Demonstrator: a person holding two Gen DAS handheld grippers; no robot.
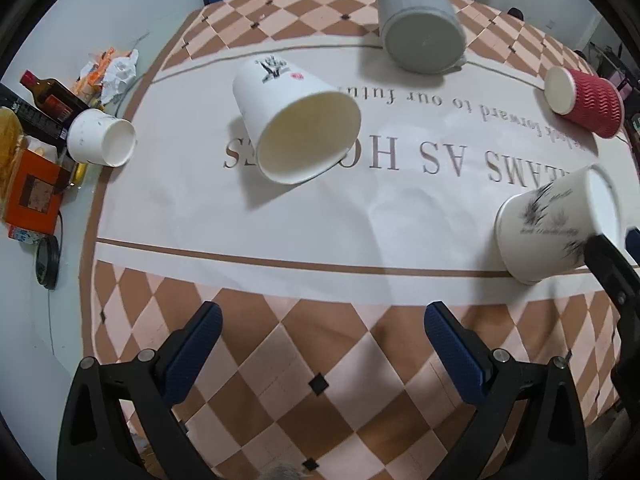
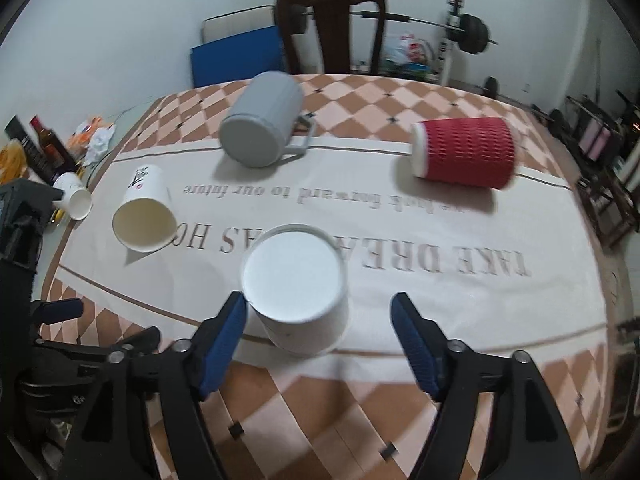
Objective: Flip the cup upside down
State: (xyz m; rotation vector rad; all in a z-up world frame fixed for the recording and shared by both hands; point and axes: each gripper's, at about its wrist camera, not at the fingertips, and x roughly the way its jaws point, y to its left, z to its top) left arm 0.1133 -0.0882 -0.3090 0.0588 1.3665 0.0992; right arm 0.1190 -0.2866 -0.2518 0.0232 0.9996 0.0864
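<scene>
A: Where was the cup when the shot was taken?

B: The white paper cup with the dark printed sprig (image 2: pixel 298 300) stood upside down on the counter (image 2: pixel 460 300), base up, on the cream band of the diamond-patterned cloth. It sat between the fingers of the right tongs (image 2: pixel 320 316), nearer the left finger, though whether that finger touched it could not be told. The right tongs were spread wide and gripped nothing.

A: And the left tongs?

B: The left tongs (image 1: pixel 320 328) were spread too, empty, over the checked border of the cloth. In that view the upturned cup (image 1: pixel 556 224) showed off to the right of them, blurred.

A: What else lay around the upturned cup?

B: Beyond it and to its left a second white paper cup with a red seal mark (image 2: pixel 146 210) lay on its side, mouth toward the camera. Farther left still, off the cloth's edge, lay a small plain white paper cup (image 2: pixel 76 198), also on its side. Behind the upturned cup a grey plastic mug with a handle (image 2: pixel 264 136) lay tipped over, and to the right of that a red ribbed paper cup (image 2: pixel 466 154) rested on its side.
</scene>
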